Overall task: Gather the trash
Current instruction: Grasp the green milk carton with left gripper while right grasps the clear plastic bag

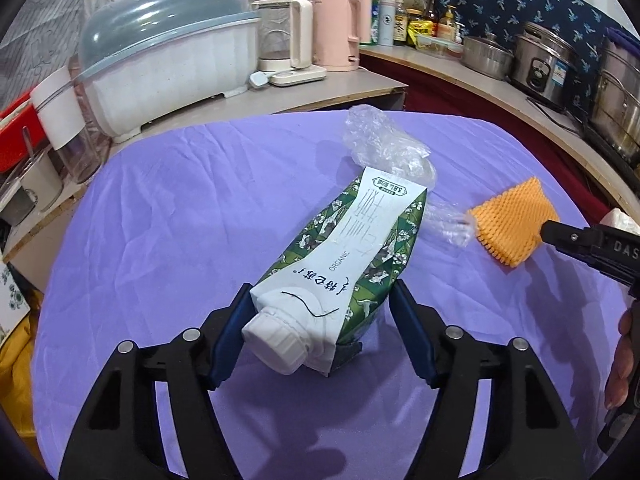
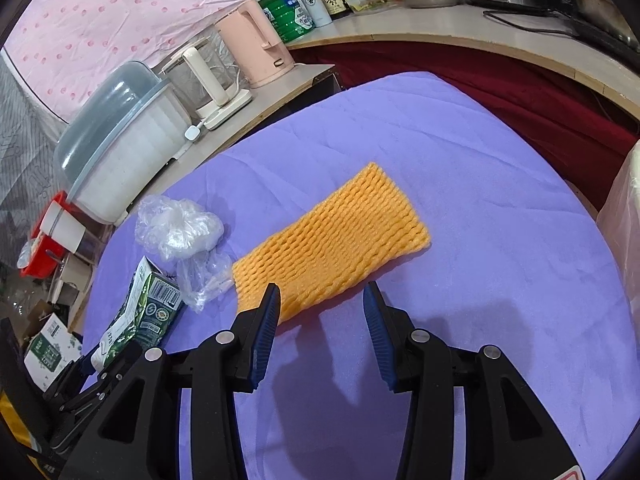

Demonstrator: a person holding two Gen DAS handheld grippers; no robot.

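Note:
A crushed green-and-white milk carton (image 1: 352, 256) with a white screw cap lies on the purple tablecloth (image 1: 180, 220). My left gripper (image 1: 322, 312) is open, its blue-padded jaws on either side of the carton's cap end; the left pad looks close to or touching it. An orange foam fruit net (image 2: 332, 248) lies flat to the right. My right gripper (image 2: 320, 300) is open with its jaws just at the net's near edge. A crumpled clear plastic bag (image 2: 176, 228) lies beyond the carton (image 2: 140, 312). The net (image 1: 514, 220) and bag (image 1: 380, 140) also show in the left wrist view.
A covered dish rack (image 1: 168, 64), a glass kettle (image 1: 284, 36) and a pink kettle (image 1: 340, 32) stand on the counter behind the table. Pots and a rice cooker (image 1: 548, 60) line the right counter. A pale bag-lined bin edge (image 2: 624, 216) stands at the table's right.

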